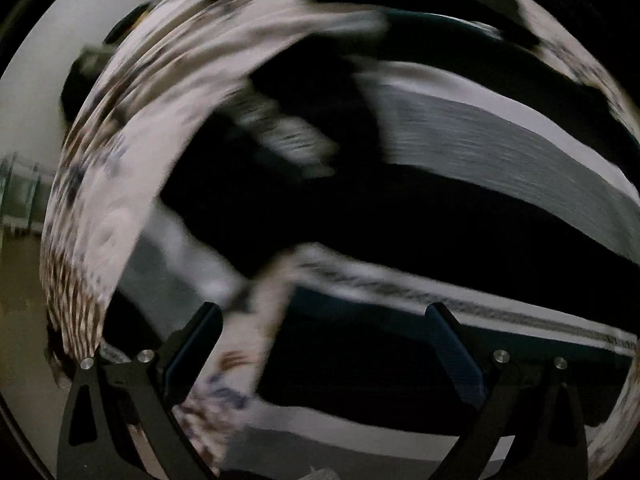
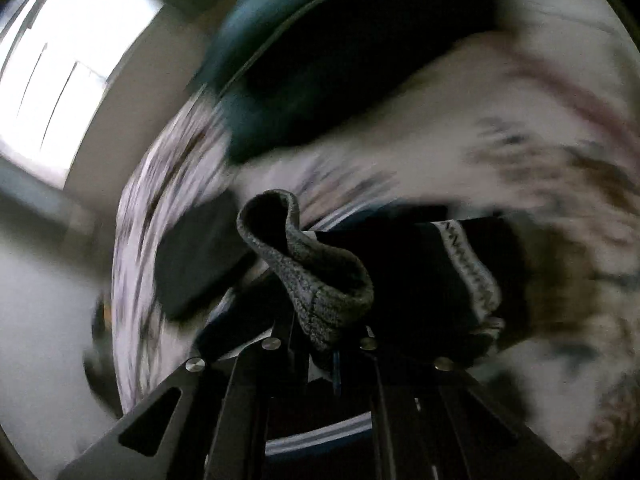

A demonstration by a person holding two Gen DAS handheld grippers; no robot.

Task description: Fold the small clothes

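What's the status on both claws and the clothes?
Left claw open, empty, above dark striped garment. Right claw shut on grey knit sock. Both views motion-blurred; patterned bedspread underneath; no visible obstruction.

One sock [image 2: 320, 280], one patterned cloth [image 2: 520, 140]

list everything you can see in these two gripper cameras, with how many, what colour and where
sock: one, grey knit cuff with a dark body and a white patterned band, pinched in the right gripper
clothes: count unclear from blur, black with grey and white stripes, spread ahead of the left gripper
sheet: one, white with brown and blue print, under the clothes
dark garment: one, teal-black, at the top of the right view
window: one, bright, upper left of the right view
left gripper: black, open, nothing between its fingers
right gripper: black, shut on the sock
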